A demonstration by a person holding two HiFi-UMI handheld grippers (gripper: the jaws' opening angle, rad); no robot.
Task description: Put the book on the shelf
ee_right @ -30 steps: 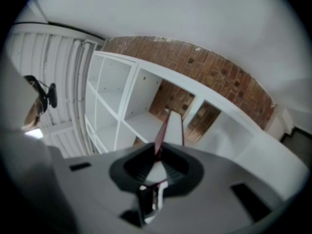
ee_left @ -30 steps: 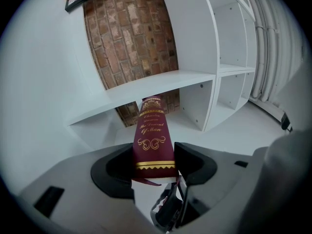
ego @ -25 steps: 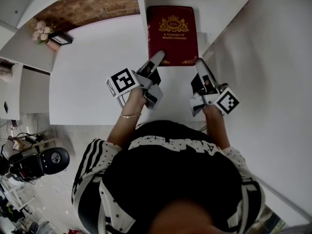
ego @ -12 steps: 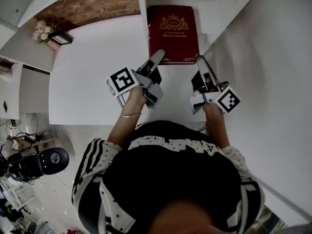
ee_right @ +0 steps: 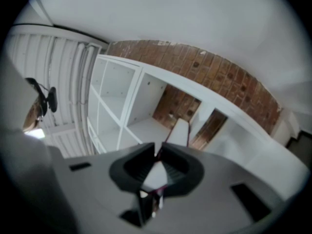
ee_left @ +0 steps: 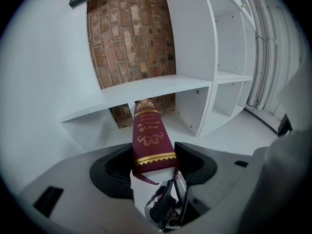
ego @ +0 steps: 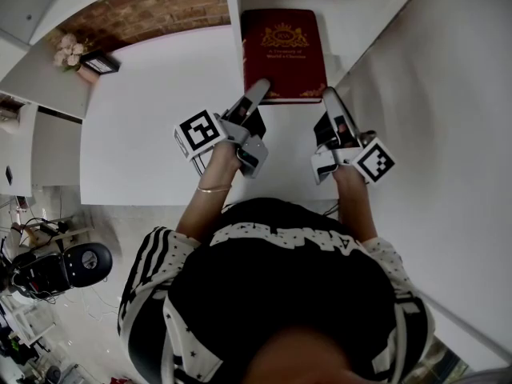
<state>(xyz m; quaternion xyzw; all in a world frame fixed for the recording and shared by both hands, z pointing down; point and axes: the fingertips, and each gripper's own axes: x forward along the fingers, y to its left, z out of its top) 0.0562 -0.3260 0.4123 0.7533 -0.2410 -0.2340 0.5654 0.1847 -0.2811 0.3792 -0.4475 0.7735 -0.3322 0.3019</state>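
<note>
Grip first: my left gripper (ego: 258, 92) stands wide, its ribbed black pads pressed on either side of the spine of the maroon hardcover book with gold lettering (ego: 284, 50). In the left gripper view the glossy spine (ee_left: 147, 135) runs up from between the jaws of that gripper (ee_left: 153, 165) toward the white shelf unit (ee_left: 161, 84). Its far end points at a compartment backed by a rough red brick wall (ee_left: 126, 33).

My right gripper (ego: 328, 96) is pinched narrow on the book's lower right corner. In the right gripper view I see a thin maroon edge and a pale page block (ee_right: 179, 130) running out from between the nearly closed jaws of this gripper (ee_right: 157, 162).

From the head view the book sits at top centre, cover facing the camera, its left edge along a white upright divider (ego: 232, 6). Below it spreads a smooth matte white surface (ego: 144, 126). At upper left a small dark picture frame (ego: 100, 62) stands just beside a cluster of pale flowers (ego: 68, 50).
</note>
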